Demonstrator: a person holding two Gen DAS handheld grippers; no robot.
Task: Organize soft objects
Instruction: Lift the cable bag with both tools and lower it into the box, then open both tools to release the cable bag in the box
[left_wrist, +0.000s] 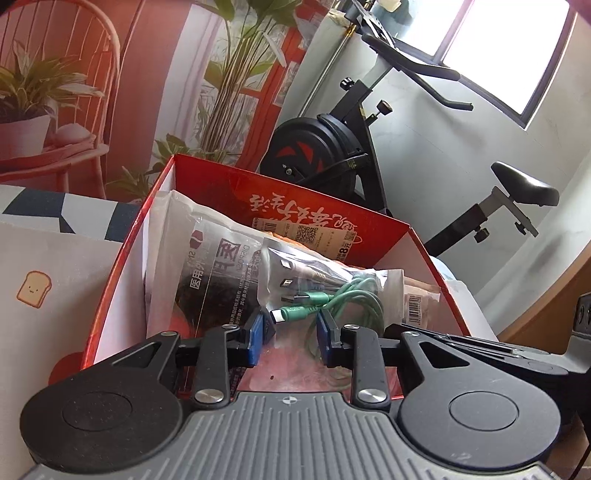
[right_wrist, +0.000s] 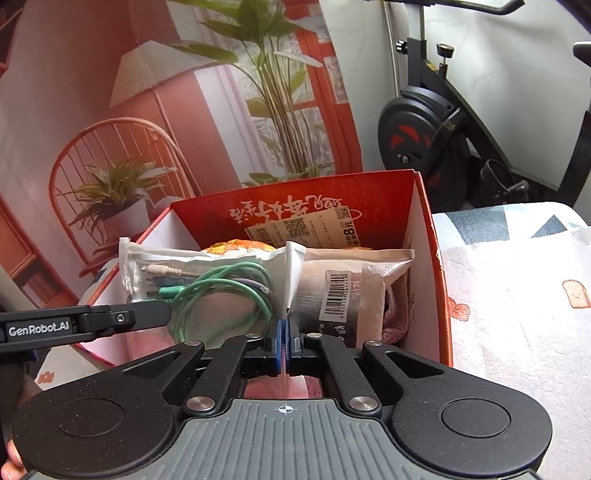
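Note:
A red cardboard box (left_wrist: 325, 218) (right_wrist: 430, 236) stands open on the bed, packed with soft packets. A clear bag of green cables (left_wrist: 343, 295) (right_wrist: 218, 291) lies on top. My left gripper (left_wrist: 291, 325) is open, its blue pads on either side of the bag's near end. My right gripper (right_wrist: 283, 341) is shut on the bag's edge (right_wrist: 293, 269), pinching the plastic at the box's near side. A mask packet (left_wrist: 210, 266) lies at the left and a barcoded beige packet (right_wrist: 343, 291) at the right.
A printed bedsheet (right_wrist: 517, 302) lies around the box. An exercise bike (left_wrist: 332, 147) (right_wrist: 432, 140) stands behind it, by a white wall. A backdrop with a chair and plants (right_wrist: 147, 147) hangs at the back left.

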